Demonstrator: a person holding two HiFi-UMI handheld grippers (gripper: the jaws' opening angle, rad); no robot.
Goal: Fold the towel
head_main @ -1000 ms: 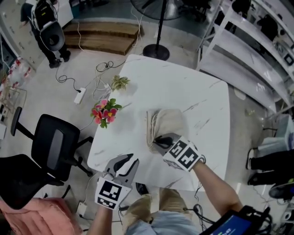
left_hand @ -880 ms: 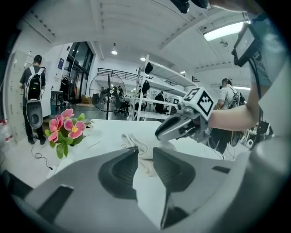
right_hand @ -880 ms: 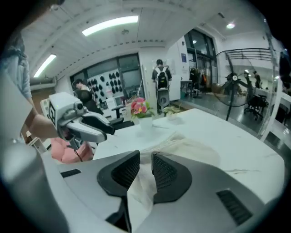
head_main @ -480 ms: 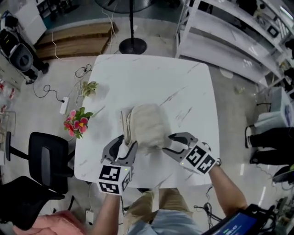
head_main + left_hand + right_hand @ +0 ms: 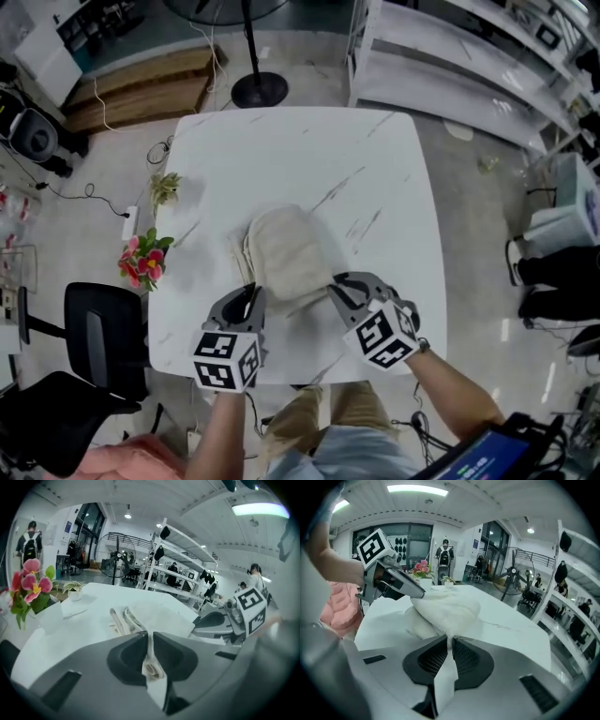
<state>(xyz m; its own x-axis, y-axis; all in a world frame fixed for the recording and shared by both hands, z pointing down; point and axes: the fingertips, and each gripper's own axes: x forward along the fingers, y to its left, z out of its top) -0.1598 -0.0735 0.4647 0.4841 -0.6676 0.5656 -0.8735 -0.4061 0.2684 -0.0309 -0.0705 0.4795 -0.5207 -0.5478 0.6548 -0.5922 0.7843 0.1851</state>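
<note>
A cream towel [image 5: 281, 248] lies in a folded, bunched heap on the white marble table [image 5: 375, 169]. My left gripper [image 5: 251, 292] is at its near left corner and my right gripper [image 5: 336, 283] at its near right corner. Both sets of jaws have just been closing. In the left gripper view the left gripper [image 5: 149, 637] is shut on a thin edge of the towel [image 5: 154, 616]. In the right gripper view the right gripper [image 5: 452, 641] pinches the towel [image 5: 445, 609], and the cloth rises in a hump just past the jaws.
Pink flowers [image 5: 141, 262] and a small potted plant [image 5: 166, 186] stand at the table's left edge. A black office chair [image 5: 94, 333] is on the floor to the left. A fan stand [image 5: 258, 89] and white shelving [image 5: 469, 56] lie beyond the table.
The left gripper came up from the table's front edge to the towel's near left corner. The right gripper shifted to the near right corner. Both opened, then shut on the towel.
</note>
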